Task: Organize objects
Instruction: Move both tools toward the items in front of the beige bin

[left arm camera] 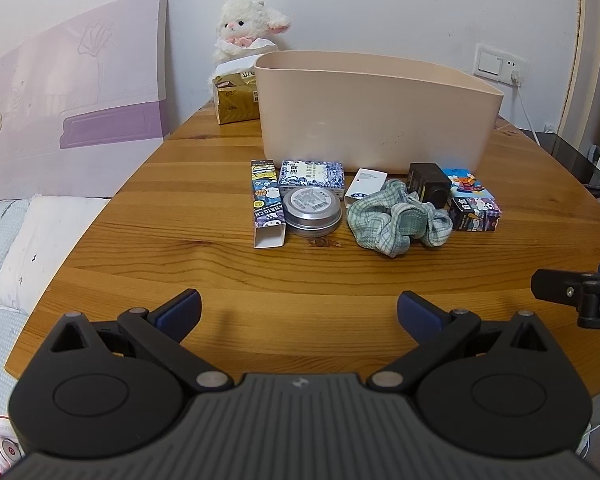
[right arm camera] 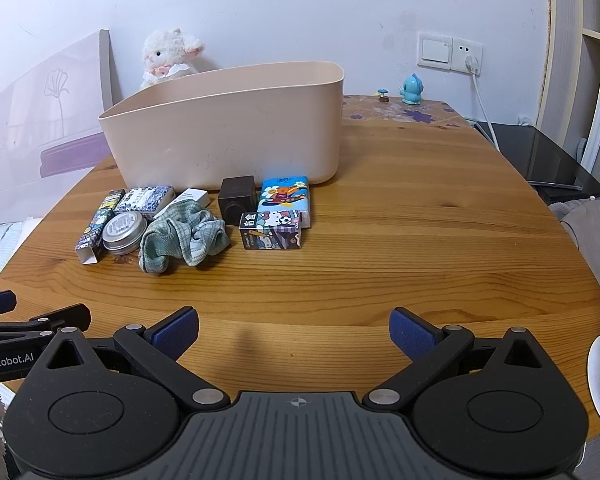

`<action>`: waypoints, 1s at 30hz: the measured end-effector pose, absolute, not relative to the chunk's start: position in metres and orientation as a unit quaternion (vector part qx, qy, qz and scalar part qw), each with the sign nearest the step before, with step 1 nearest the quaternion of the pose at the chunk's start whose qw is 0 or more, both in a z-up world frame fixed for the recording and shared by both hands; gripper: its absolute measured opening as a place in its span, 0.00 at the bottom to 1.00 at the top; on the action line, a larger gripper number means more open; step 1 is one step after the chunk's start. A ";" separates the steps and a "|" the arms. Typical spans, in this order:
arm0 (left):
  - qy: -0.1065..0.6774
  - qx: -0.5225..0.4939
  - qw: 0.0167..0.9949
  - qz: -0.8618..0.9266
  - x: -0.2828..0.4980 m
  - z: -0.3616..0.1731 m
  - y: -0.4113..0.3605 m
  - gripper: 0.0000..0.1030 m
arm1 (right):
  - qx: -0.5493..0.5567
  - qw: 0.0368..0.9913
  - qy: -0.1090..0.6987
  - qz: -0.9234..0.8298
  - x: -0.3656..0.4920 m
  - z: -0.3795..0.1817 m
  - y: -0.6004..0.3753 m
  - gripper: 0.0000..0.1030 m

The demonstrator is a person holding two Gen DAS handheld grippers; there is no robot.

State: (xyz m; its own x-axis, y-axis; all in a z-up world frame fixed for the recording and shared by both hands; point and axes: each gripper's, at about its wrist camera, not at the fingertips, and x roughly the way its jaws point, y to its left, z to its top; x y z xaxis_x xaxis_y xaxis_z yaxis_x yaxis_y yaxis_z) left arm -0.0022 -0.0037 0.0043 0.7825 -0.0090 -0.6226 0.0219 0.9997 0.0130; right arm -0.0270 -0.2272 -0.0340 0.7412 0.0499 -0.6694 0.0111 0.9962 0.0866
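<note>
A beige plastic bin [left arm camera: 376,120] [right arm camera: 228,128] stands on the wooden table [left arm camera: 260,272]. In front of it lie a long cartoon box [left arm camera: 266,208], a blue-white patterned box [left arm camera: 312,174], a round silver tin [left arm camera: 311,212] [right arm camera: 123,232], a white box [left arm camera: 365,184], a green checked scrunchie [left arm camera: 396,220] [right arm camera: 184,236], a dark cube box [left arm camera: 427,184] [right arm camera: 238,198], a blue tissue pack [right arm camera: 286,196] and a Hello Kitty box [left arm camera: 475,214] [right arm camera: 271,230]. My left gripper [left arm camera: 299,312] is open and empty, near the front edge. My right gripper [right arm camera: 294,332] is open and empty beside it.
A plush lamb [left arm camera: 246,28] and a gold tissue pack [left arm camera: 236,98] sit behind the bin's left end. A bed and purple headboard [left arm camera: 80,92] lie left of the table. A blue figurine [right arm camera: 411,90] stands at the back right, below a wall socket [right arm camera: 449,52]. A black side table [right arm camera: 548,160] stands right.
</note>
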 end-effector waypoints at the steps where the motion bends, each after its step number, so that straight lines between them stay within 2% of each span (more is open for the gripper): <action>1: 0.329 0.009 0.944 -0.008 -0.002 0.004 -0.004 1.00 | 0.043 0.932 0.360 0.011 -0.027 -0.034 -0.227 1.00; 30: 0.317 0.011 0.948 -0.009 0.006 0.009 -0.002 1.00 | 0.033 0.928 0.370 0.019 -0.010 -0.035 -0.224 1.00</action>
State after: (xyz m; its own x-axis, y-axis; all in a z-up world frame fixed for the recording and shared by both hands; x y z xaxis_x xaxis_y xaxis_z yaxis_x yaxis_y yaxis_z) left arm 0.0062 -0.0022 0.0087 0.7994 -0.0112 -0.6007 0.0248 0.9996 0.0143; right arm -0.0096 -0.2241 -0.0347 0.7252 0.0606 -0.6859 -0.0110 0.9970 0.0765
